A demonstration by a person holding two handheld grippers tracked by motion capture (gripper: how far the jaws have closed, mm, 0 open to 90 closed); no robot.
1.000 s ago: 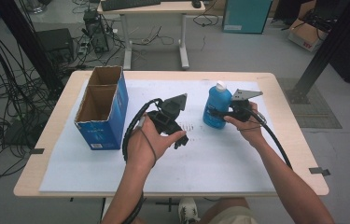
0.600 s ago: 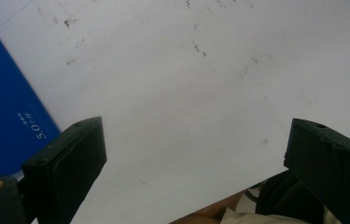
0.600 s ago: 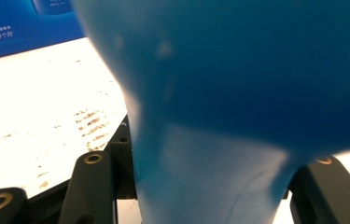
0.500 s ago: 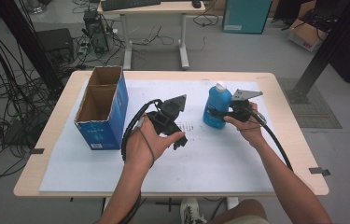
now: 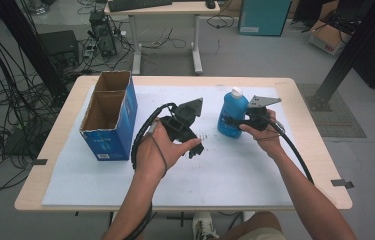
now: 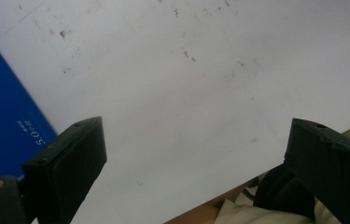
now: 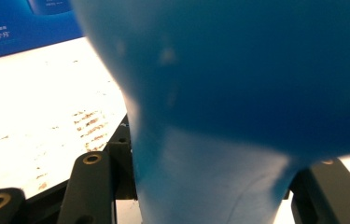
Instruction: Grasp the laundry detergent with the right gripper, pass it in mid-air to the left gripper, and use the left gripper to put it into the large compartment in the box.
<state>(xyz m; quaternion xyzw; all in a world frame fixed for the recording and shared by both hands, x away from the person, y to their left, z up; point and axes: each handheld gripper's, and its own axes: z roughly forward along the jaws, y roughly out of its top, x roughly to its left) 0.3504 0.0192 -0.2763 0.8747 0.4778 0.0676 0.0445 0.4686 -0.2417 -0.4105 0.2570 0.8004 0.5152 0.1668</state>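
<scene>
Gripping the blue bottle (image 5: 233,116) right of frame centre, the right hand-held gripper (image 5: 236,121) has barely shifted; the left hand-held gripper (image 5: 195,145) stays wide, empty, suggesting a hand-over or boxing hasn't begun.

Grey floor (image 5: 255,55), evenly lit. Light wood table (image 5: 320,165) under a white mat (image 5: 235,175). Behind it a desk (image 5: 165,10) on white legs. Cables (image 5: 10,115) sprawl at left; a teal cabinet (image 5: 262,17) and a cardboard box (image 5: 327,35) stand farther back.
</scene>
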